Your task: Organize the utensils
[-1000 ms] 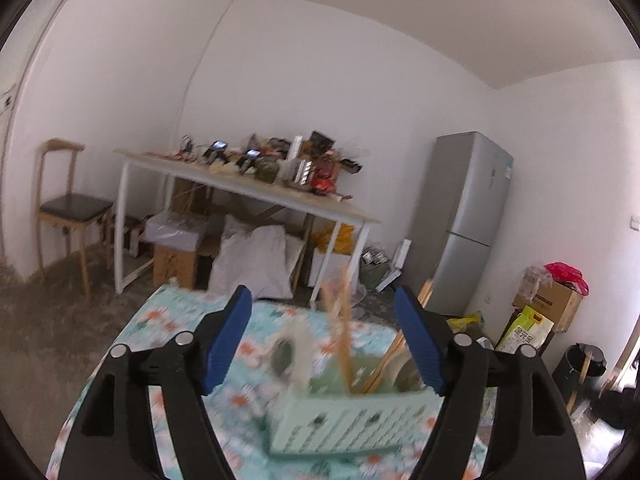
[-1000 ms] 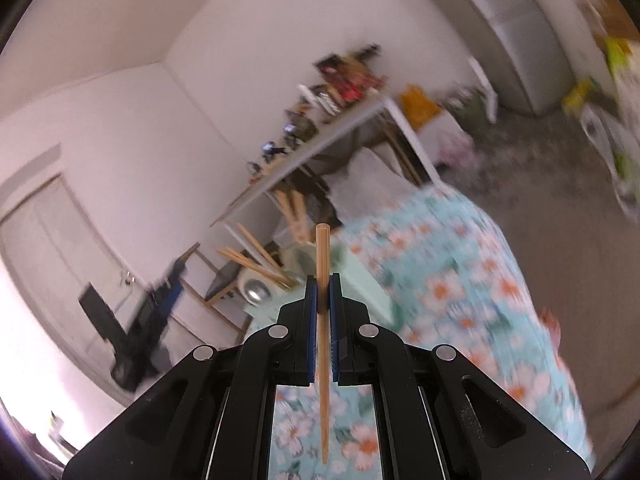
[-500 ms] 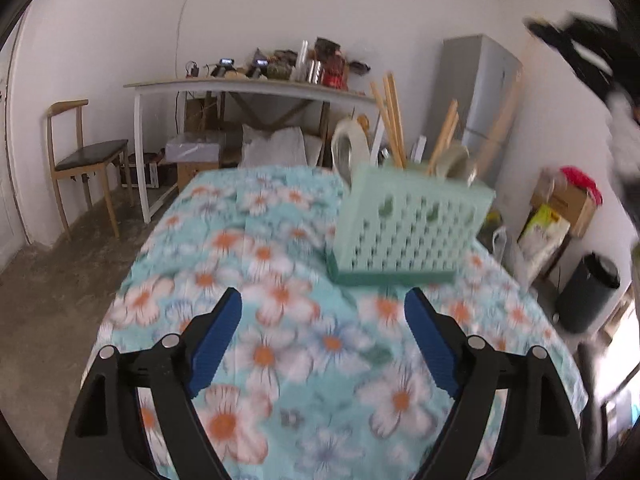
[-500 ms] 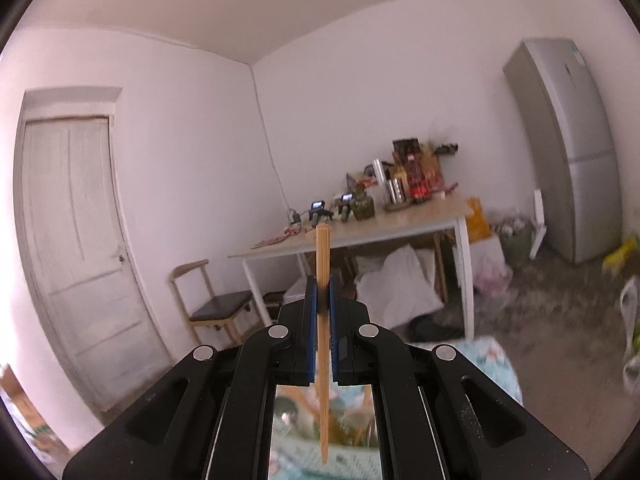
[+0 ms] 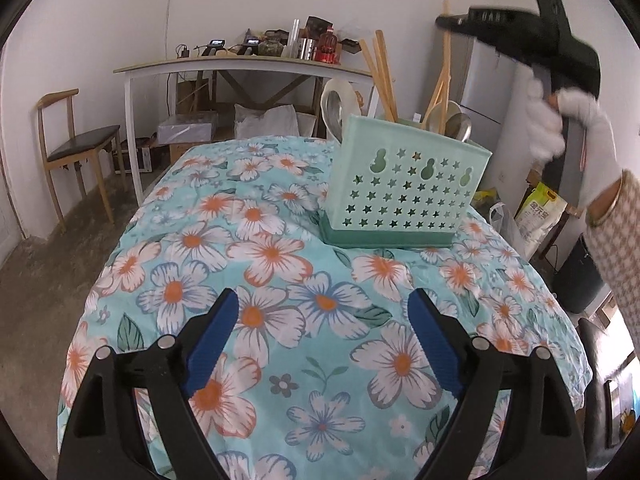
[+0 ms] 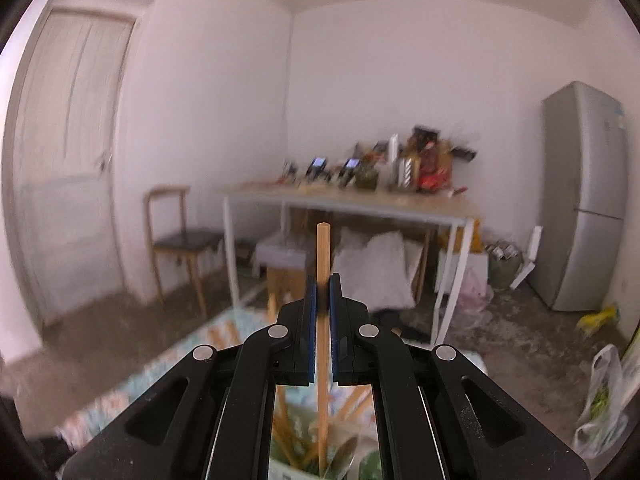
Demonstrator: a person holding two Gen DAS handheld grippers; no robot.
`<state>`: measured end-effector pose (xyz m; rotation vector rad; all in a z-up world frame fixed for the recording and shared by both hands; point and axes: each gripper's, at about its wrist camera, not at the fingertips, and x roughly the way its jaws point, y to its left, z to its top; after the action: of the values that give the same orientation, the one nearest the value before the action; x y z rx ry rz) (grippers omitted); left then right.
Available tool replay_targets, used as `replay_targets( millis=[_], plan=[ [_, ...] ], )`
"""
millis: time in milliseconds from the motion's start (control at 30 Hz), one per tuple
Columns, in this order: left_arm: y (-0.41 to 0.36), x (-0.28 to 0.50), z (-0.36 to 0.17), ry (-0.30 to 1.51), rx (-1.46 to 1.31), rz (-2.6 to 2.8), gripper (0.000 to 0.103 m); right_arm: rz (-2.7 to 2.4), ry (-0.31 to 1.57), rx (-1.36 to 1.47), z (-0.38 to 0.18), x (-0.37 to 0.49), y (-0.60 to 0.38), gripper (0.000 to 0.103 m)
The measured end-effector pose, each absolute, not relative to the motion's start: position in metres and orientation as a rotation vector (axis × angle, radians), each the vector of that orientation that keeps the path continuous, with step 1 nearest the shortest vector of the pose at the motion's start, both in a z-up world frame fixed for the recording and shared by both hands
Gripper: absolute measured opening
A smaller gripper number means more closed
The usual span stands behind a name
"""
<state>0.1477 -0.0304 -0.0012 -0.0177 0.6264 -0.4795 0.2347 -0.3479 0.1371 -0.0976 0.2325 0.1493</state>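
A pale green perforated utensil holder [image 5: 404, 192] stands on the flowered tablecloth [image 5: 280, 256], holding wooden chopsticks [image 5: 382, 76] and metal spoons [image 5: 336, 108]. My left gripper [image 5: 323, 298] hovers low over the cloth in front of the holder, its jaws opening with nothing between them. My right gripper [image 6: 322, 280] is shut on a single wooden chopstick [image 6: 322, 252] held upright. In the left wrist view a gloved hand carries that gripper [image 5: 452, 22] above the holder's right side, and the chopstick [image 5: 445, 60] hangs down toward the compartment. The holder's contents [image 6: 296, 436] show below the right jaws.
A white table [image 5: 240, 66] piled with clutter stands behind, with bags and boxes under it. A wooden chair [image 5: 76, 144] is at the left wall, a grey fridge [image 6: 580, 200] and a black bin [image 5: 576, 276] at the right. A door [image 6: 68, 160] is far left.
The left gripper has sunk and tipped down toward the cloth, its jaws spreading wider. The right gripper has rolled upright with the chopstick and moved over the holder.
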Motion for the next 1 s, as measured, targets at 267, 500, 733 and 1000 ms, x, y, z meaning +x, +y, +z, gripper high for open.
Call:
replay_targets(
  millis=[267, 500, 733, 1000],
  plan=[
    [-0.035, 0.146, 0.002, 0.621, -0.014, -0.476, 0.085, 0.166, 0.277, -0.124, 0.125, 0.213, -0.348, 0.028],
    [-0.040, 0.137, 0.012, 0.606, 0.010, -0.423, 0.093, 0.161, 0.286, 0.010, 0.135, 0.161, -0.375, 0.048],
    [-0.041, 0.130, 0.031, 0.606, 0.018, -0.305, 0.097, 0.086, 0.427, 0.053, 0.104, 0.110, -0.374, 0.073],
    [-0.049, 0.134, 0.048, 0.626, 0.032, -0.203, 0.097, -0.063, 0.572, 0.052, 0.061, 0.091, -0.350, 0.079]
  ],
)
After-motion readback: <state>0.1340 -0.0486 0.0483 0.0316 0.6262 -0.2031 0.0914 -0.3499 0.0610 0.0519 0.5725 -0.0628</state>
